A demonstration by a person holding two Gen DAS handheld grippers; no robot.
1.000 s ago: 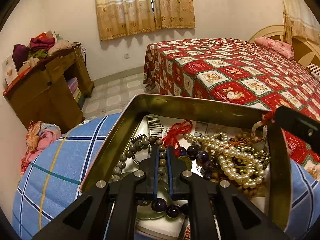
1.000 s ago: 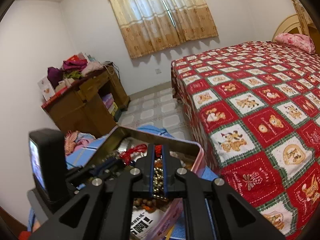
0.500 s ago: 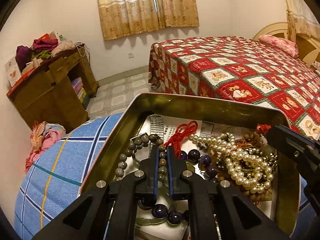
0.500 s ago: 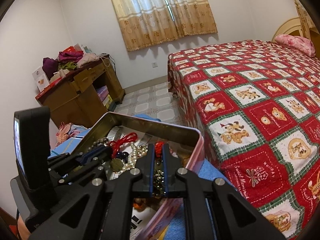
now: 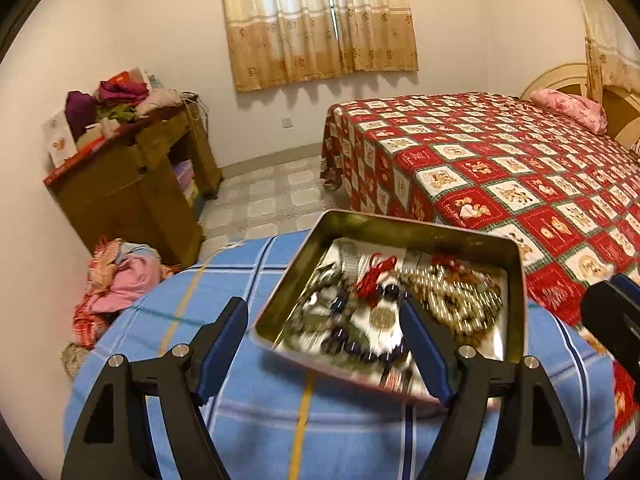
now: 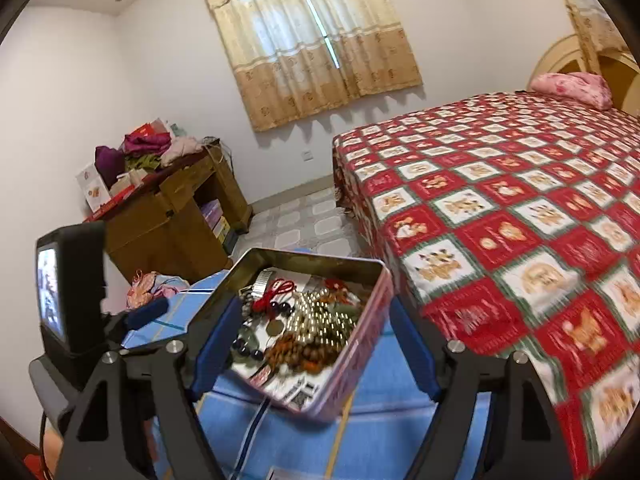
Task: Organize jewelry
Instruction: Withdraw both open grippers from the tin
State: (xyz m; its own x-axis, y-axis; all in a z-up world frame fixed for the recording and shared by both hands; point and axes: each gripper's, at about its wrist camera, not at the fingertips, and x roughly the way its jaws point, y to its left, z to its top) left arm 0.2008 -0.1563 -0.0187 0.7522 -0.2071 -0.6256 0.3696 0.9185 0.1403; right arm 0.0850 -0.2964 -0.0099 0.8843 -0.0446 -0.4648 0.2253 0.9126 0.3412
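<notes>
Jewelry tin (image 5: 516, 296) on the blue checked cloth (image 5: 248, 420)

Left gripper (image 5: 324, 344) and right gripper (image 6: 312, 344) have just spread wide, holding nothing; printed paper (image 6: 300, 394) in the tin is unreadable.

Open tin of tangled jewelry on a blue plaid cloth

The rectangular metal tin (image 5: 416, 226) lies lidless, pinkish outside, and holds a heap: a pearl strand (image 5: 460, 300), dark purple beads (image 5: 360, 354), a red cord (image 5: 374, 276), brown wooden beads (image 6: 304, 354), a round coin-like pendant (image 6: 274, 328) (all blurred, details unclear).
</notes>
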